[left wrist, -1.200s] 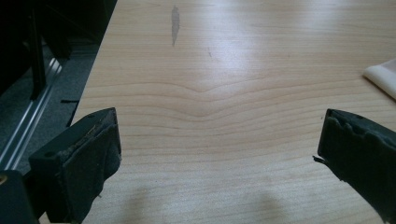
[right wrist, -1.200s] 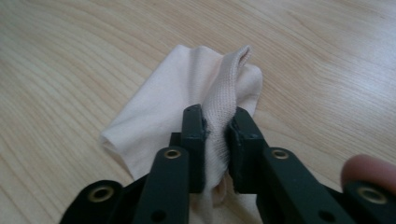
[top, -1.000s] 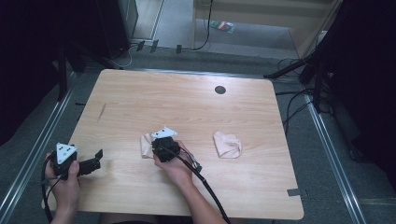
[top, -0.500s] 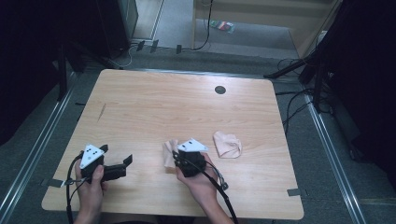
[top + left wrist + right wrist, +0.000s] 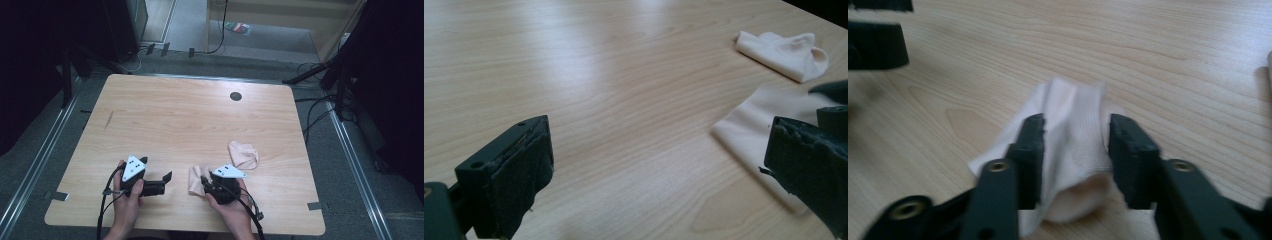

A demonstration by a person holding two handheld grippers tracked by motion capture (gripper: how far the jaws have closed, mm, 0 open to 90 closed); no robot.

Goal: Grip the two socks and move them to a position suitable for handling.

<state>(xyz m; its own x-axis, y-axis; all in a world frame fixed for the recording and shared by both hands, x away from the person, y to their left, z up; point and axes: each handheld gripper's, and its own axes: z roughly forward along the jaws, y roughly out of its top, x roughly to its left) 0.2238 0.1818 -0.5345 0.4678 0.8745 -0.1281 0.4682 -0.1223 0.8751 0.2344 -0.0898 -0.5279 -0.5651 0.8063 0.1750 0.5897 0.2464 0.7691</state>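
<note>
Right gripper (image 5: 1075,150): lower centre of the high view; jaws have just been opening, now partly apart astride the near sock (image 5: 1073,130), pads seemingly off the cloth.
Change: sock dragged rightward toward the second sock (image 5: 243,154); release looks underway.
Left gripper (image 5: 659,170): wide, empty, lower left.

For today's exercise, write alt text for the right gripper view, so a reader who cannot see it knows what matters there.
The right claw has just been opening, and its two black jaws stand either side of a bunched pale sock that lies between them on the light wooden table. The left claw shows dark at the top left corner.
</note>
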